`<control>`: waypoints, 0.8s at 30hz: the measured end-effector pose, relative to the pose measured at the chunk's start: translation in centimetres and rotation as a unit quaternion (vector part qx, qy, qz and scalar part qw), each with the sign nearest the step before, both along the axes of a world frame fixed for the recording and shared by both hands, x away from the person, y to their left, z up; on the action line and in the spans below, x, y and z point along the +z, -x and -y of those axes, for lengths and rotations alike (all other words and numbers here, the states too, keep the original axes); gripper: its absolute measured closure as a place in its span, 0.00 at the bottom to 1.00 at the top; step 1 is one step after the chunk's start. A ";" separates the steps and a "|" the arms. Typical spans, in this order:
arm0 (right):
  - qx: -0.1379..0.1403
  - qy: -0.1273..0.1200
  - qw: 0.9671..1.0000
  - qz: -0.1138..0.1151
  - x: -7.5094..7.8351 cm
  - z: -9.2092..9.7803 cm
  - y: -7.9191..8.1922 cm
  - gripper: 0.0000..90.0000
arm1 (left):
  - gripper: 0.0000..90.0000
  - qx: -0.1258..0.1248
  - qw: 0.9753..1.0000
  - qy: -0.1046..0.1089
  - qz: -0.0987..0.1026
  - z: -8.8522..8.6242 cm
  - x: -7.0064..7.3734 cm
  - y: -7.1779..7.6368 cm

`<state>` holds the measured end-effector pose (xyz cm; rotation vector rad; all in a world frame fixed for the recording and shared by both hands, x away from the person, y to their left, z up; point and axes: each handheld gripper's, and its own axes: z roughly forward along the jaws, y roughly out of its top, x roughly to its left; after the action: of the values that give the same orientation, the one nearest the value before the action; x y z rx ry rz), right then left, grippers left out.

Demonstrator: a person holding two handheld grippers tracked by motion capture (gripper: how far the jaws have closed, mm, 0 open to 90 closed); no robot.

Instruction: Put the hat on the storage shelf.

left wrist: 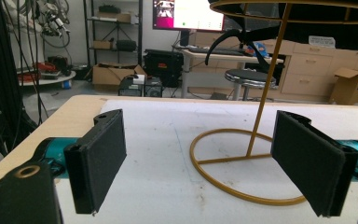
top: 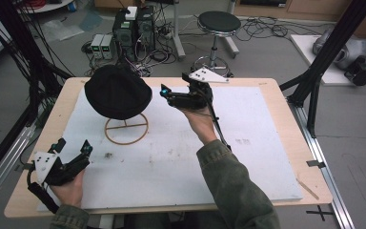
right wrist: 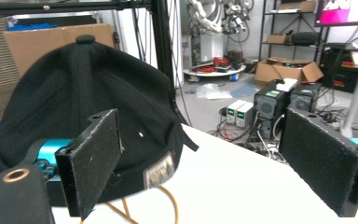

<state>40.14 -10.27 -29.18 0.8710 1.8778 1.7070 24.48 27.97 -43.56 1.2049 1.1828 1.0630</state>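
Note:
A black cap sits on a gold wire stand at the back left of the white mat. My right gripper hovers just right of the cap, pointed at it, open and holding nothing. In the right gripper view the cap is close ahead, partly behind the left pad, with the gripper wide apart. My left gripper rests open near the front left corner. In the left gripper view the stand's ring and pole lie ahead of the open gripper.
A white mat covers most of the wooden table. Black frame posts stand at the table's right and left. A stool and computer boxes stand on the floor behind.

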 end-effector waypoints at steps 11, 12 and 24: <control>-0.038 -0.008 0.999 -0.006 -1.1 4.2 1.1 0.14 | 0.20 -0.004 1.000 -0.004 0.000 0.3 0.0 0.0; -0.042 -0.009 0.999 -0.007 -1.2 4.6 1.2 0.14 | 0.20 -0.003 1.000 -0.004 0.000 0.3 0.0 0.0; -0.089 -0.007 0.996 -0.022 -3.2 9.4 3.4 0.14 | 0.20 0.000 1.000 -0.005 -0.005 0.3 -0.1 -0.2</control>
<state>36.77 -19.67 -32.41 1.0570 1.7598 1.6063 24.67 27.71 -43.71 1.2184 1.1855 1.0644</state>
